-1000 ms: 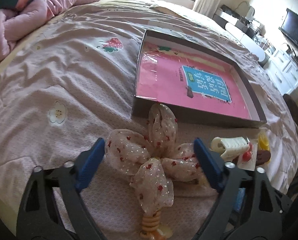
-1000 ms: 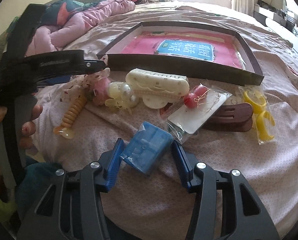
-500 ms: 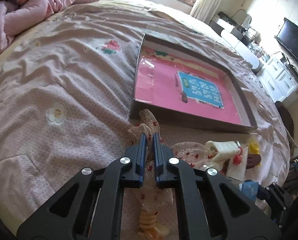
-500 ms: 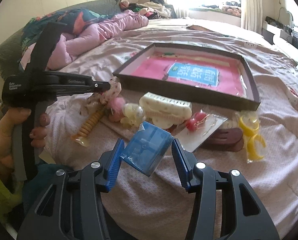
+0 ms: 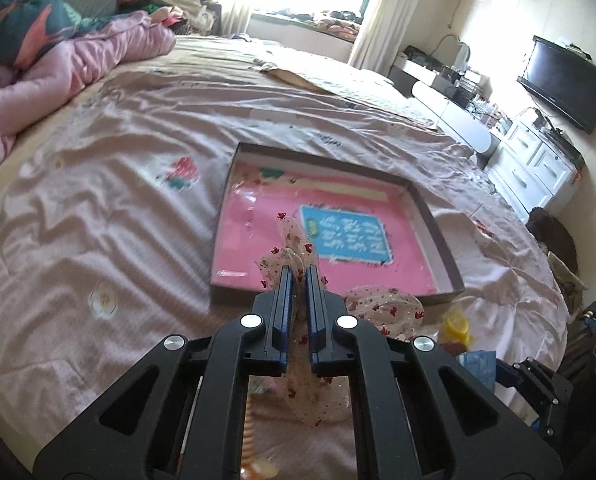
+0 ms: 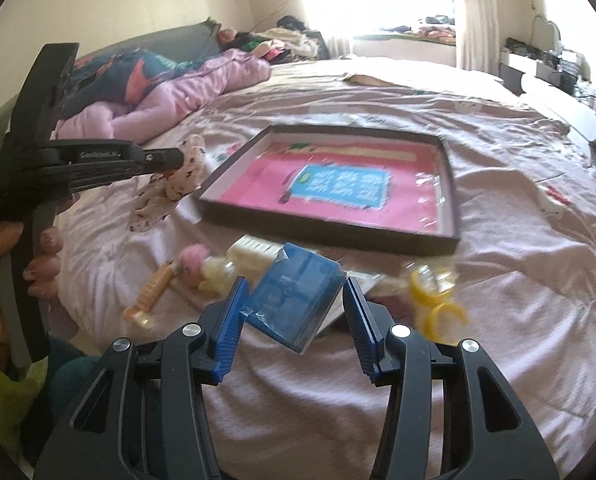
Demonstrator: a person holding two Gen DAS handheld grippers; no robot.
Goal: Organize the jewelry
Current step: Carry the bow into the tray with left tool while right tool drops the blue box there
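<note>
Two grippers lift hair accessories off a pink bedspread

Left wrist: left gripper (image 5: 298,276) pinches the sheer bow (image 5: 294,244), loops upright, now raised before the tray (image 5: 442,240). Right wrist: right gripper (image 6: 294,304) clamps the tilted blue box (image 6: 294,300), higher than before.

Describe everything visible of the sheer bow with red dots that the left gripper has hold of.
The bow is made of translucent, glittery mesh loops dotted with small red shapes. The left gripper is shut on its middle, so loops stick out above the fingertips, one spreads to the right and one hangs below. In the right wrist view it dangles off the bedspread, in the air beside the near left corner of the shallow dark tray, touching only the gripper's pads.
</note>
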